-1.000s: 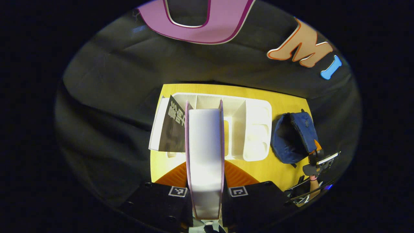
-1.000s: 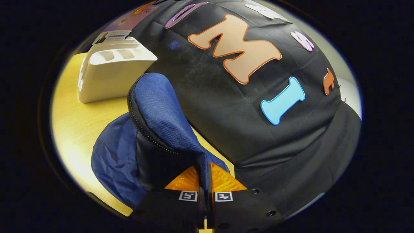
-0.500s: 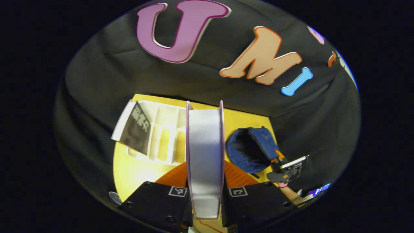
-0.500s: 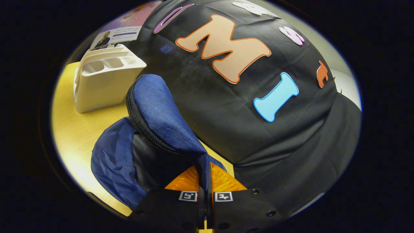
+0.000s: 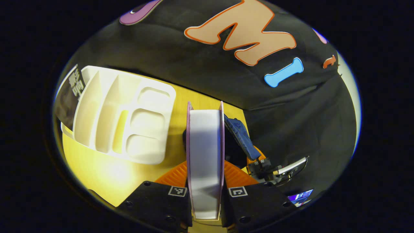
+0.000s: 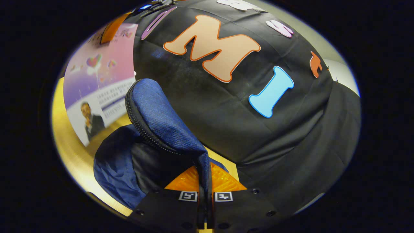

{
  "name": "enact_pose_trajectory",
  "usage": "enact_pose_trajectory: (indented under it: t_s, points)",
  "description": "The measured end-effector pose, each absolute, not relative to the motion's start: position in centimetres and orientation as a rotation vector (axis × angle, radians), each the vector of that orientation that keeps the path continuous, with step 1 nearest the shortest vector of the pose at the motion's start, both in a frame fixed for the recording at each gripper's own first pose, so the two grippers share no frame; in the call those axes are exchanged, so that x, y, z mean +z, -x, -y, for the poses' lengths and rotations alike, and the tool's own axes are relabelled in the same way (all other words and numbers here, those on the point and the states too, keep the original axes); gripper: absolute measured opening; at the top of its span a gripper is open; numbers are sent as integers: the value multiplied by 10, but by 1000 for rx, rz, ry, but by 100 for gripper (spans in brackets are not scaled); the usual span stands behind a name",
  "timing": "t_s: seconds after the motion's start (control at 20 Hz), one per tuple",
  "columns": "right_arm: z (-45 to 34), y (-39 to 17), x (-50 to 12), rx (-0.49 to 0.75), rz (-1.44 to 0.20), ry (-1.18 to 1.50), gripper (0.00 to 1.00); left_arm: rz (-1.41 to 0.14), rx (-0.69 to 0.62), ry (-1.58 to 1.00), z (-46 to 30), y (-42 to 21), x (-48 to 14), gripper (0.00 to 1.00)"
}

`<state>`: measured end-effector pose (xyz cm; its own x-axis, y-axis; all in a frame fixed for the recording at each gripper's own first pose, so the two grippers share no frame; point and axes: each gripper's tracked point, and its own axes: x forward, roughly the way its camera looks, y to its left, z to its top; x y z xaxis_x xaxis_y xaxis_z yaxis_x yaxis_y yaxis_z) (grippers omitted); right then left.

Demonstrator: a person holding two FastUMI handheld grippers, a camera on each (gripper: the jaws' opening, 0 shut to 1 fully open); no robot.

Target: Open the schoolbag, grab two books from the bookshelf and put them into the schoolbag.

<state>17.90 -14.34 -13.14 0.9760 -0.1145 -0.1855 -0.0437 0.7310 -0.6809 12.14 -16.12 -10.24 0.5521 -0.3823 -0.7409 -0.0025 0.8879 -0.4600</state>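
Pink-covered book point(image 5: 205, 155) (gripped), spine-end pointing forward

Your surface point(image 5: 106, 174) is a yellow wood-grain top, butted against the black booth cloth at the back. Two things sit directly on it. The white bookshelf point(image 5: 129, 123) stands at the left in the left gripper view, its divided slots and three small front compartments bare, with one dark-covered book point(image 5: 69, 94) leaning in its far-left slot. The blue schoolbag point(image 6: 129, 161) sits to the right of the bookshelf, apart from it, close to the cloth, mouth open with the zipper-edged flap raised. In the right gripper view you see bare surface left of the bag.
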Motion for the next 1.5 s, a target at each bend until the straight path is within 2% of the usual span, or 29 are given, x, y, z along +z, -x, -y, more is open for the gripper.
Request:
enact_pose_trajectory:
  t_s: [0.4,0.5,0.55,0.6,0.65,0.85,1.05,1.1,1.3,1.4,1.45,1.5]
  points:
    - [139,-181,-128,-37,-194,718,3,-933,-329,542,234,-171,-180,32]
    - [138,-181,-124,-38,-180,708,7,-900,-356,592,250,-182,-192,31]
    - [137,-181,-122,-38,-173,704,5,-888,-376,628,260,-188,-197,32]
    - [136,-182,-121,-37,-167,704,7,-877,-384,664,268,-192,-203,32]
    - [134,-182,-122,-32,-162,705,3,-886,-395,679,276,-195,-213,31]
    - [128,-181,-123,-10,-156,712,5,-899,-412,706,299,-208,-249,33]
    - [125,-180,-124,-2,-155,707,3,-898,-427,786,317,-223,-267,33]
    - [126,-181,-124,-5,-157,704,7,-888,-432,794,319,-226,-272,32]
    - [129,-182,-127,-15,-170,681,5,-868,-458,784,327,-231,-282,31]
    - [129,-183,-127,-18,-172,684,3,-861,-448,769,315,-229,-278,36]
    - [130,-183,-128,-18,-173,688,3,-856,-435,758,313,-233,-281,49]
    - [129,-183,-129,-17,-175,692,3,-857,-430,747,306,-232,-280,58]
